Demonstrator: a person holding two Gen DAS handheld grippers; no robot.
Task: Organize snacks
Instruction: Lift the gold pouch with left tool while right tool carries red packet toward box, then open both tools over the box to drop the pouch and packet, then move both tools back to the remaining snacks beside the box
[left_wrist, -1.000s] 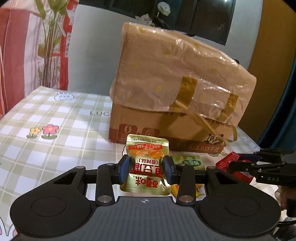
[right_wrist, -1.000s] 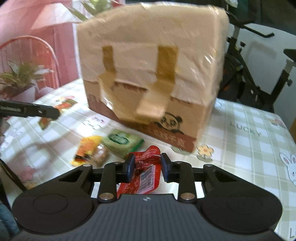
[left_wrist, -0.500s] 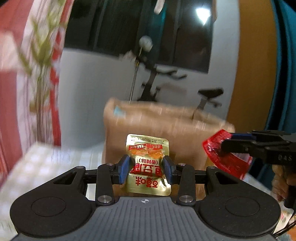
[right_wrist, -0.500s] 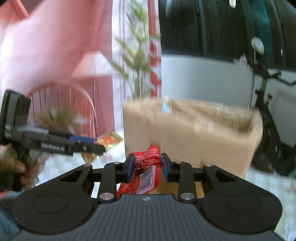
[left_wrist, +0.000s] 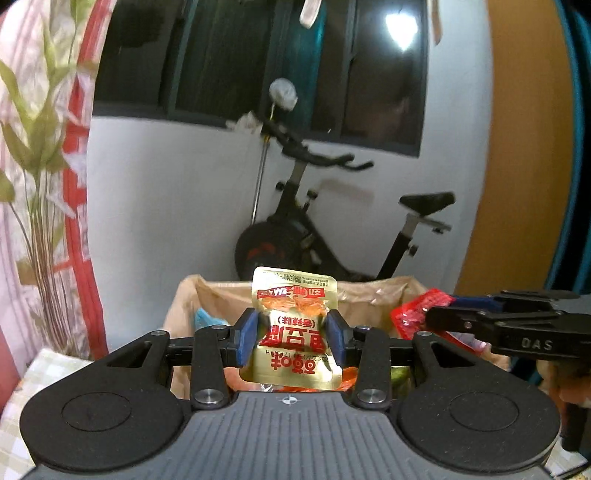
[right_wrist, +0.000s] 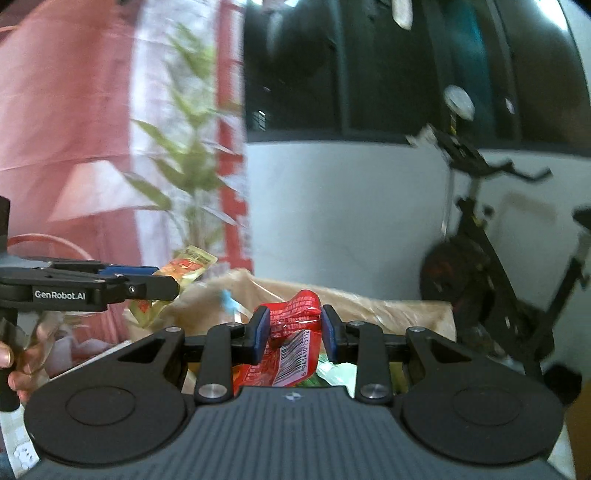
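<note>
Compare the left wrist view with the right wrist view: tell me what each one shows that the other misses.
Only the left wrist view shows the gold packet's printed face, pinched in the left gripper, and the orange panel. Only the right wrist view shows the red packet's barcode, in the right gripper, and a hand. Both show the lined box, the exercise bike and the dark window.

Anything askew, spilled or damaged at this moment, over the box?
Nothing looks spilled or damaged. The left gripper, its jaws just opening, has the gold snack packet between its pads with the print upside down; the right gripper pinches a crumpled red packet. Both hover over the open lined cardboard box.
</note>
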